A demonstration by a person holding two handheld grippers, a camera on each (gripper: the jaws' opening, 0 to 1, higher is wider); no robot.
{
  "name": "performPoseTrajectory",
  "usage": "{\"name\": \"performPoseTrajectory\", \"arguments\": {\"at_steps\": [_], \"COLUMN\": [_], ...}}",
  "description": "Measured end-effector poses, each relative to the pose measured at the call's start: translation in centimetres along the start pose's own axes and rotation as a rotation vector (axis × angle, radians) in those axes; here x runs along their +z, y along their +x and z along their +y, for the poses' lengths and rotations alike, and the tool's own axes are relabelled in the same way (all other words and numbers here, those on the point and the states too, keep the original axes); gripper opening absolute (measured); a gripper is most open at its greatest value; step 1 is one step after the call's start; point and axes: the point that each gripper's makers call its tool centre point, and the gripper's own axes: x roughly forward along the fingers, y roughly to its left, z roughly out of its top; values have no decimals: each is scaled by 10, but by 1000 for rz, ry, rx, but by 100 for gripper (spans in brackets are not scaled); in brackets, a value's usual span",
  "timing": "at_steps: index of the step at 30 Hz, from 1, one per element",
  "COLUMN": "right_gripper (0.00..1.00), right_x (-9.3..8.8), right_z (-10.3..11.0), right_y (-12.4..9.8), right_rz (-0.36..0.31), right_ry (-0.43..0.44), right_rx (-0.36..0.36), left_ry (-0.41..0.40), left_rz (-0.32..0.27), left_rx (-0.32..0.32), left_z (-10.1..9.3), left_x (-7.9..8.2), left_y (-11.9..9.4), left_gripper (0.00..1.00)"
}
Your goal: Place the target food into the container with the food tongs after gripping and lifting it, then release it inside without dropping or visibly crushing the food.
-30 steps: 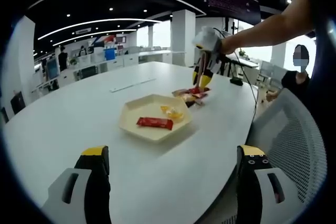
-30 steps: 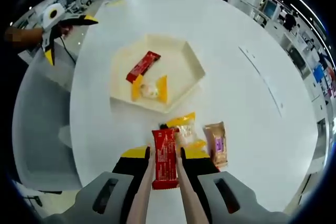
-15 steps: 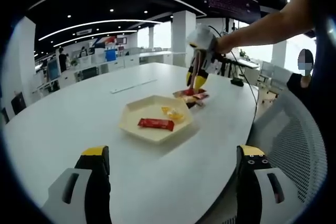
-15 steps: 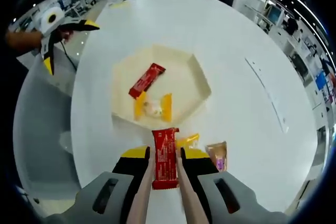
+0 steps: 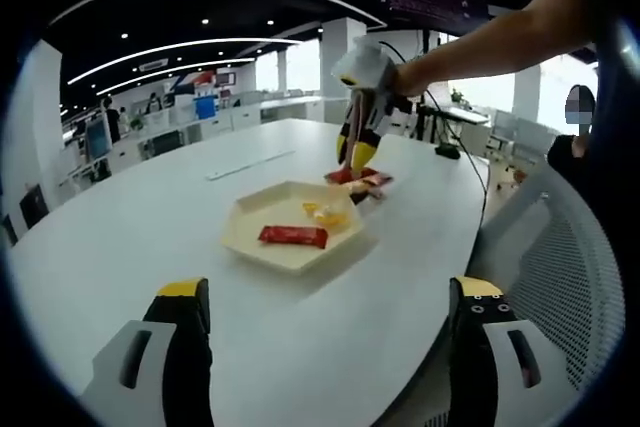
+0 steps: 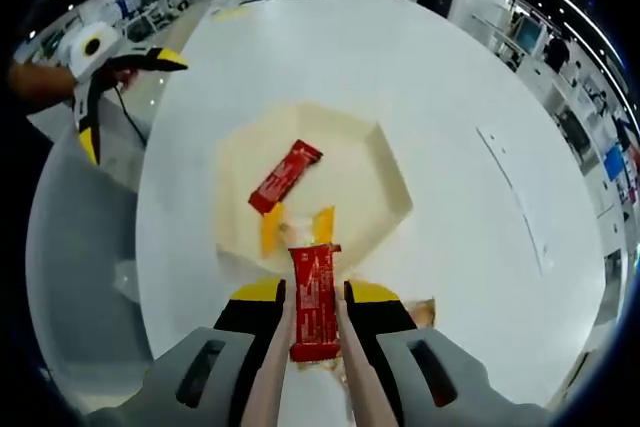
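Observation:
My right gripper is shut on pale food tongs, and the tongs pinch a red snack bar held in the air. The bar hangs over the near rim of the cream hexagonal tray. Inside the tray lie another red bar and a yellow-wrapped sweet. In the left gripper view the tray sits mid-table with its red bar, and the right gripper hovers just behind it. My left gripper stands open and low at the table's near edge, holding nothing.
Loose snack packets lie on the white table behind the tray; a brown one peeks out beside my right jaws. A mesh chair stands on the right. The left gripper shows beyond the table edge.
My right gripper has carried the red bar away from the loose packets towards the tray, now over its near rim. The left gripper stays open in place.

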Motion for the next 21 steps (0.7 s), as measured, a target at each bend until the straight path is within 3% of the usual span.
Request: {"name": "performPoseTrajectory", "arguments": {"at_steps": [21], "right_gripper": [22], "right_x": [39], "right_z": [5], "right_y": [15], "right_rz": [-6], "right_ry": [-30], "right_rx": [24], "left_ry": [7], "left_rz": [-13], "left_rx": [3], "left_z": [0], "left_x": [3], "left_y": [-2], "left_gripper": [93]}}
